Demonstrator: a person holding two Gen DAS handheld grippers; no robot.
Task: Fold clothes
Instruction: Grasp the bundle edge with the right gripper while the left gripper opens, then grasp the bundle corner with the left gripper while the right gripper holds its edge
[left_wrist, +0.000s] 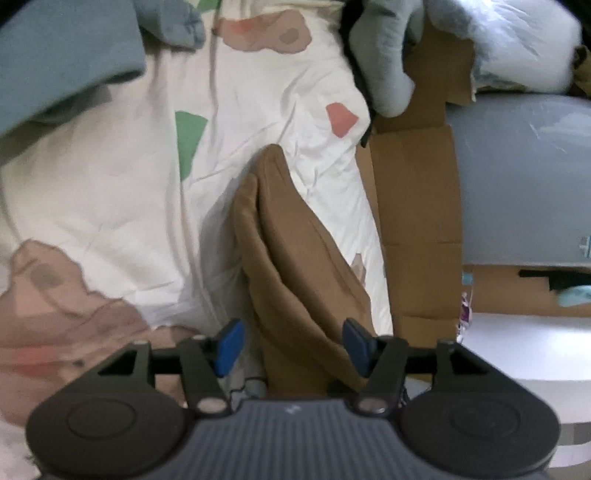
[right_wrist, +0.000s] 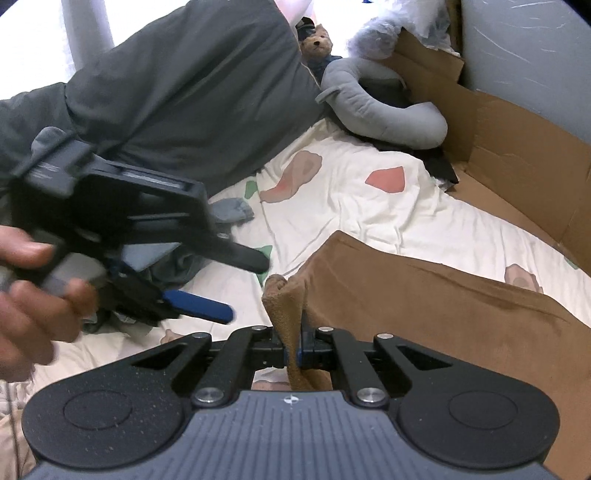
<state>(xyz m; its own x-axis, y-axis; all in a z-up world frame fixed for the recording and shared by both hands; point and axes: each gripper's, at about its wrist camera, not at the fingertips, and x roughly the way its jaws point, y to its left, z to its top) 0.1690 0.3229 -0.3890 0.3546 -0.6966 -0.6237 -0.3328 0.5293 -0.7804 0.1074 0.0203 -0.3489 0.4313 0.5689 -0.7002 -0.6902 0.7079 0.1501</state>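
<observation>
Two claws: right claw (right_wrist: 293, 350) clenches brown garment (right_wrist: 424, 314); left claw (left_wrist: 291, 347) released, straddling it.

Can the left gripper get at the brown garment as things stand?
Probably yes: the left gripper stands open with the brown garment lying between its jaws, nothing blocking, while the right gripper pinches another edge.

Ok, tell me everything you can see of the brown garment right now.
The brown garment is a plain tan-brown piece of soft, slightly fuzzy-looking fabric, lying on the white patterned bedsheet beside the cardboard. It is doubled over, with two layers showing along one edge in the left wrist view. The right gripper is shut on one raised corner, pulling it up into a peak. The left gripper stands open with the fabric between its fingers, not pressing on it.
</observation>
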